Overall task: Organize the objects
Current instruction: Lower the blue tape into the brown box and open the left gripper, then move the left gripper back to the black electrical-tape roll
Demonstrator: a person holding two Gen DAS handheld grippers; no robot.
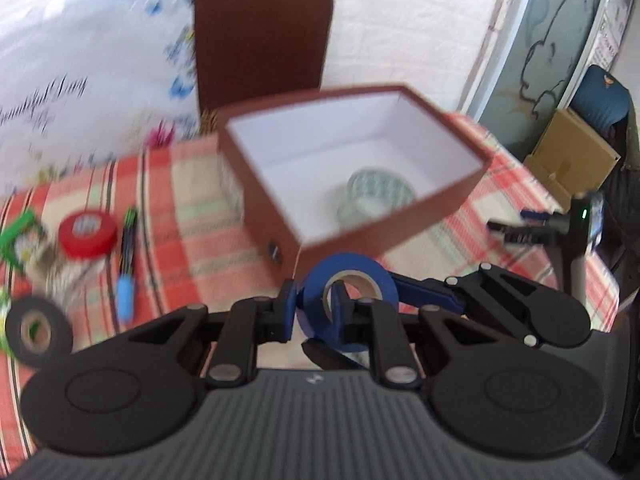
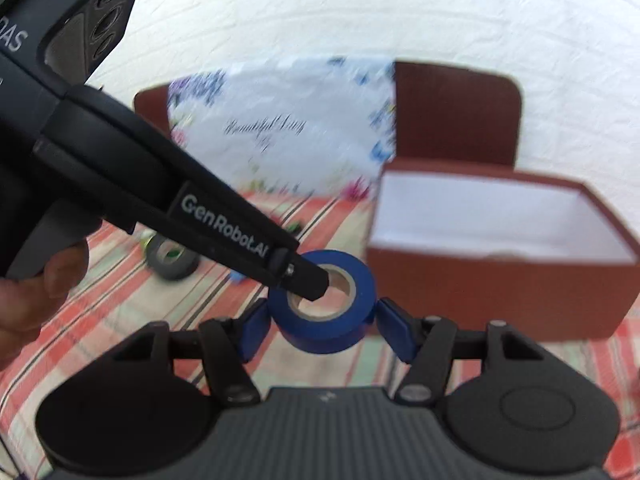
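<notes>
**Blue tape roll held between two tools near the open box**

Nearest the lens, the left tool (image 1: 314, 312) is seen pinching the wall of the blue tape roll (image 1: 348, 280), one finger outside the rim and the other inside the cardboard core. In the right wrist view the right tool (image 2: 322, 326) is set around the same roll (image 2: 324, 308), its blue pads at 9 and 3 o'clock of the roll; whether they press or merely bracket it cannot be told through the blur. The roll is carried clear of the checked counter (image 1: 192, 240), with the brown box (image 1: 452, 196) at 12 o'clock, a clear tape roll (image 1: 376, 196) already lying inside.

The roll is judged light, stiff across its width and slightly slick on the vinyl face; the wall pinch through the core looks the surer hold, and an outer squeeze may let it slide.

A red roll (image 1: 88, 232), a black roll (image 1: 38, 326) and a pen (image 1: 127, 256) remain at 9 o'clock.
</notes>
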